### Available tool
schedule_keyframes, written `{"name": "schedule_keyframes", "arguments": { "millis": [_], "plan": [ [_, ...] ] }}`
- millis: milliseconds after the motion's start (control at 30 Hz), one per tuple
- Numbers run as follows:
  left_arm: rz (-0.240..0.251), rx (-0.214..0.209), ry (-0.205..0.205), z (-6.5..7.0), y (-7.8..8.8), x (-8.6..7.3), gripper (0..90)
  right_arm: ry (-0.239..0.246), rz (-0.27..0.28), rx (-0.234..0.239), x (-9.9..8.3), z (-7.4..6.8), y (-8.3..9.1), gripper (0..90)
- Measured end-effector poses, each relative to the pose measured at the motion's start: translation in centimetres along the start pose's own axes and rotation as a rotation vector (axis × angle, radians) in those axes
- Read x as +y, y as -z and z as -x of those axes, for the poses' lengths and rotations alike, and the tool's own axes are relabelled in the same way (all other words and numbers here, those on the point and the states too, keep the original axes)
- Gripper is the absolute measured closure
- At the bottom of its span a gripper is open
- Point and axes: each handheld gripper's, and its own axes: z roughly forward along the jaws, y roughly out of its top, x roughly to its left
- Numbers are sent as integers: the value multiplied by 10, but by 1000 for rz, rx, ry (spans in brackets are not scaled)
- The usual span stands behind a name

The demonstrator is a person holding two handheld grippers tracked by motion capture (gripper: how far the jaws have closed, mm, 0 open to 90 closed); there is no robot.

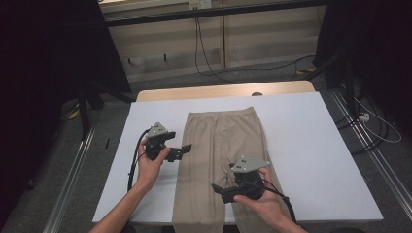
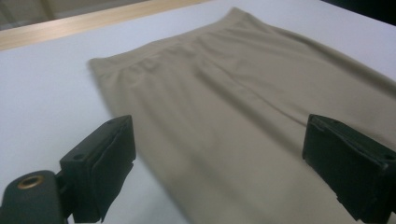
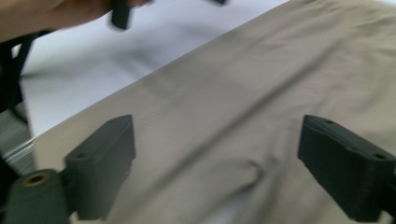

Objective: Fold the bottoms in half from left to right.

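Working with a pair of beige trousers (image 1: pixel 223 160), we judge ourselves near the start of whatever handling is meant, most likely a fold. The trousers lie flat along the middle of the white table (image 1: pixel 311 145), waistband at the far end, legs running toward us and hanging over the near edge. No fold shows in them; the cloth looks smooth apart from a small pucker seen in the right gripper view near the crotch.

Our left gripper (image 1: pixel 183 149) hovers just beside the left edge of the trousers, pointing across at the cloth. Its jaws stand wide apart in the left gripper view, with nothing between them; the fabric lies beyond and below.

Our right gripper (image 1: pixel 217 188) is above the legs near the crotch, pointing left. Its jaws are also spread, with cloth visible under the gap but no pad pressing on it, so we grasp nothing yet.

What seems done: the garment is laid out straight. What is left, in our judgement: taking hold of the cloth with both grippers and making every fold.
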Motion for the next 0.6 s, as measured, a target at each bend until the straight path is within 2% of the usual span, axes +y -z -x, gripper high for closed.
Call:
{"name": "schedule_keyframes", "arguments": {
  "millis": [33,67,100,133,167,233,300,333,367,400,500,533,600],
  "plan": [
    [-13,24,-11,0,-2,4,97,3,-16,14,2,-2,-2,137],
    [2,44,-14,-1,-4,8,94,10,-33,26,6,-5,-6,140],
    [2,44,-14,-1,-4,8,92,10,-33,26,6,-5,-6,140],
    [46,19,13,-3,-6,14,93,15,-40,41,12,-11,-12,165],
    [31,33,8,-4,-9,19,93,17,-45,41,14,-13,-14,169],
    [41,63,-9,-8,-13,24,91,19,-39,48,18,-17,-20,166],
    [39,75,-12,-10,-15,25,91,12,-63,56,21,-20,-27,171],
    [44,85,3,-16,-18,27,91,15,-76,78,23,-21,-33,181],
    [46,99,14,-18,-20,27,91,17,-84,81,23,-22,-36,183],
    [53,95,29,-22,-22,27,91,19,-96,79,24,-23,-40,177],
    [66,134,45,-29,-26,25,93,29,-132,61,24,-28,-53,161],
    [64,136,49,-30,-27,25,95,27,-137,71,24,-30,-57,154],
    [76,114,67,-32,-25,23,91,7,-158,92,24,-38,-66,151]
  ]
}}
